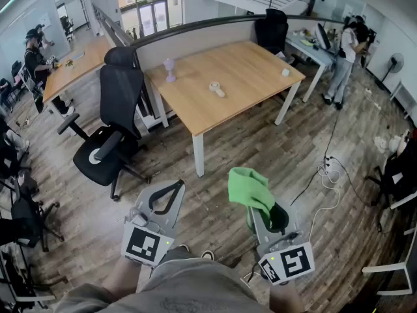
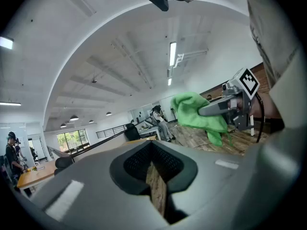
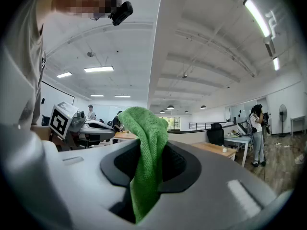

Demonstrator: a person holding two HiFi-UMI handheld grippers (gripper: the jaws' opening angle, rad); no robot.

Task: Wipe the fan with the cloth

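A small purple fan point(image 1: 170, 69) stands near the left end of the wooden table point(image 1: 247, 64), well ahead of both grippers. A white handheld object point(image 1: 217, 89) lies on the tabletop a little to its right. My right gripper point(image 1: 258, 205) is shut on a green cloth point(image 1: 249, 186), which bunches up above the jaws and hangs down between them point(image 3: 148, 143). My left gripper point(image 1: 173, 186) is held level beside it, shut with nothing in it point(image 2: 154, 153). From the left gripper view, the cloth point(image 2: 194, 111) and the right gripper point(image 2: 225, 107) show to the right. Both grippers are over the floor, short of the table.
A black office chair point(image 1: 111, 135) stands on the floor left of the table, another point(image 1: 270, 28) at its far side. A white cup point(image 1: 285, 72) sits near the table's right corner. Cables point(image 1: 329, 175) lie on the floor at right. People stand at desks far left point(image 1: 32, 54) and far right point(image 1: 345, 51).
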